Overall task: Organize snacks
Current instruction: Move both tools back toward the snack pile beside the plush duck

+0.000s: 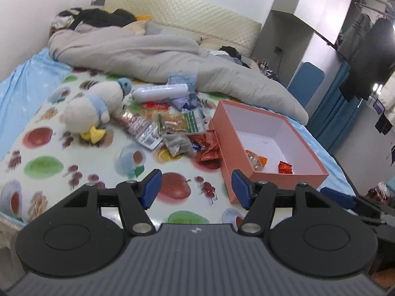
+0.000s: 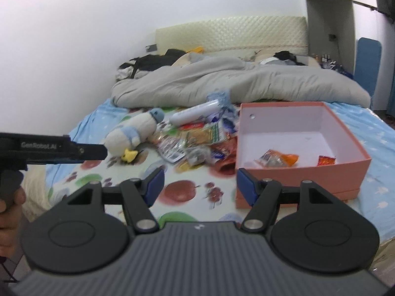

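A pile of snack packets [image 1: 172, 128] lies on the fruit-print sheet, left of an open pink box [image 1: 246, 133]. The pile [image 2: 197, 143] and the box [image 2: 350, 148] also show in the right wrist view. Inside the box lie an orange packet [image 2: 276, 159] and a small red packet [image 2: 325, 159]. My left gripper [image 1: 196, 188] is open and empty, near the box's near left corner. My right gripper [image 2: 200, 188] is open and empty, in front of the pile and the box. The left gripper's body [image 2: 61, 150] shows at the left of the right wrist view.
A white plush duck [image 1: 91, 108] lies left of the pile. A white tube [image 1: 160, 91] and blue wrappers [image 1: 182, 81] lie behind it. A grey duvet [image 1: 148, 56] covers the far half of the bed. The bed's right edge [image 1: 340, 162] runs past the box.
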Demonstrator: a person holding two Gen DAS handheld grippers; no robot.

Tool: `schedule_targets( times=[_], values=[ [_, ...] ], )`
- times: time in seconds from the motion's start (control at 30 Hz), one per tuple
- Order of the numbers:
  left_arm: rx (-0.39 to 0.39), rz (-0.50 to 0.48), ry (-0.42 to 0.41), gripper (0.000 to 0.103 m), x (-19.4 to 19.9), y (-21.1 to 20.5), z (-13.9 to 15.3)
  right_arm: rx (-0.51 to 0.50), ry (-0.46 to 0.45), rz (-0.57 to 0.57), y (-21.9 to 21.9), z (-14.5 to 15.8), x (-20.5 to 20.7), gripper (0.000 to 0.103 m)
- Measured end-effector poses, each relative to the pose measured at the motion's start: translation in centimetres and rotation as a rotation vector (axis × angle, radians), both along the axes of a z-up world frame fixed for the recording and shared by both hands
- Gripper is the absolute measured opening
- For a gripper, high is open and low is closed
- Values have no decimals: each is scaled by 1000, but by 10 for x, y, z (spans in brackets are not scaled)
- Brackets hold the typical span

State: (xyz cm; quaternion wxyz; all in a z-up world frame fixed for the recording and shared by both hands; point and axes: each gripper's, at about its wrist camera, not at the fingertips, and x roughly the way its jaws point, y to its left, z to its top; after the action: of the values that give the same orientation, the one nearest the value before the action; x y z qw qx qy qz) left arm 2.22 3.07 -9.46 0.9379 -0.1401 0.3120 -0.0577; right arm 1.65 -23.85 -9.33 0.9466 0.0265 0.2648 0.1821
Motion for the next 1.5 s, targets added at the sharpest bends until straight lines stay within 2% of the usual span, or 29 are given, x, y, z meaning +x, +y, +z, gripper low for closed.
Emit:
schedule_targets(
  times=[0.27, 0.63, 0.73, 1.0, 1.17, 1.23, 1.37, 1.5],
  values=[
    [-63, 32, 34, 68, 5, 9, -27, -21, 25, 35, 13, -11, 4, 67],
    [-128, 72, 87, 68, 38, 27, -67, -35, 95, 60, 27, -36, 26, 67],
    [-93, 96, 121, 68, 57, 35, -84, -56, 110, 65, 35, -45, 33, 67],
    [-132, 121, 165, 68, 109, 60, -127, -108, 155, 131, 64, -76, 61, 66],
    [-177, 140, 185, 68, 150, 73, -150, -129, 172, 184, 87, -84, 84, 71],
    [-194, 146, 187, 68, 167, 79, -156, -127, 169, 183, 93, -86, 95, 80],
    [-227, 157, 195, 68, 200, 89, -167, -111, 191, 173, 102, -95, 122, 80],
    [-296, 151, 213, 68, 232, 98, -184, -107, 228, 170, 113, -110, 153, 80]
  ],
)
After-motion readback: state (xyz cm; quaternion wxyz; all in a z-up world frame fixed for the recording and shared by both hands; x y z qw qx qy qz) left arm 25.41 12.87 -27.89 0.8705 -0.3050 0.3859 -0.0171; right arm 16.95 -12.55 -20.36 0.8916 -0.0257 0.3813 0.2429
